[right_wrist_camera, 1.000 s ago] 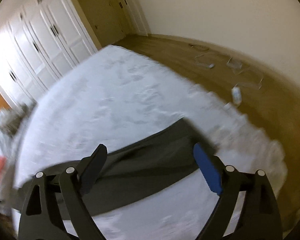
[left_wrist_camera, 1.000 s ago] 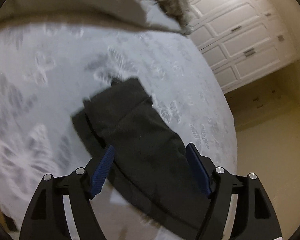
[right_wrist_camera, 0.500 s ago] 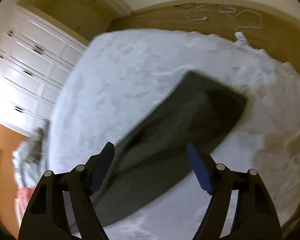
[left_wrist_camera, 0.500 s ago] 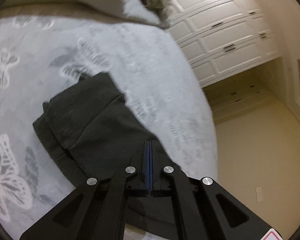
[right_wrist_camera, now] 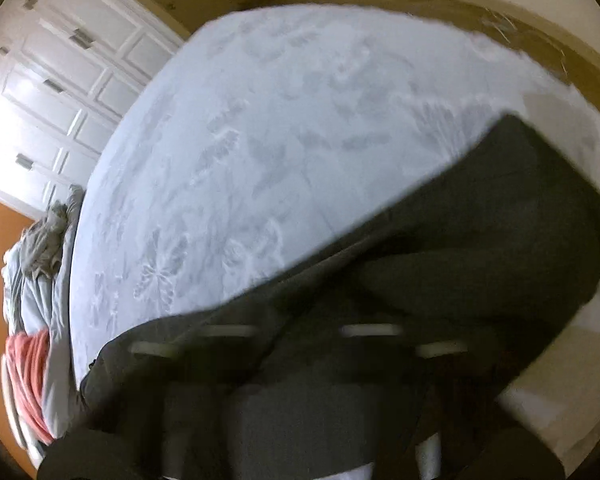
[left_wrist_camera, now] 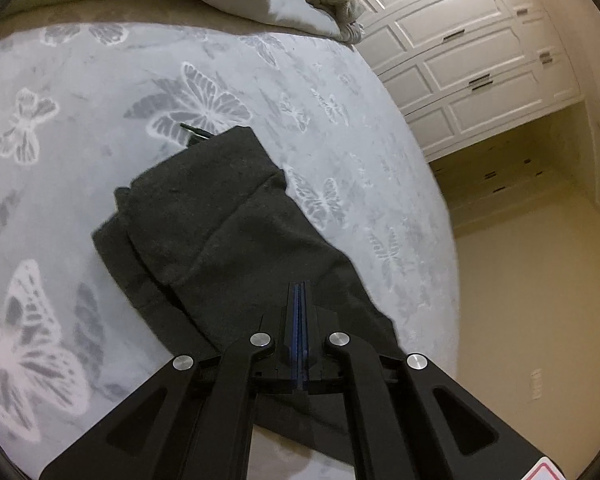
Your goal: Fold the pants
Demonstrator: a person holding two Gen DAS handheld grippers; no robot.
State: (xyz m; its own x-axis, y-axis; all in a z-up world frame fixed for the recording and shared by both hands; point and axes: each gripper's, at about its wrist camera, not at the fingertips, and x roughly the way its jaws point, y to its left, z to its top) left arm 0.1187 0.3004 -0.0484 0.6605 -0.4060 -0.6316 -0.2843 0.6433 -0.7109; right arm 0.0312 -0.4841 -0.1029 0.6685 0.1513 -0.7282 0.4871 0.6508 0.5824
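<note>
The dark grey fabric pants (left_wrist_camera: 228,240) are spread across a pale grey bedspread with a white butterfly pattern (left_wrist_camera: 100,120), the waistband end folded over. The black left gripper (left_wrist_camera: 298,292) is held low over the near edge of the pants, its blue-padded jaws pressed together; whether cloth is pinched cannot be told. The right gripper (right_wrist_camera: 300,360) is seen only as a dark blur against the pants, its opening indeterminable
</note>
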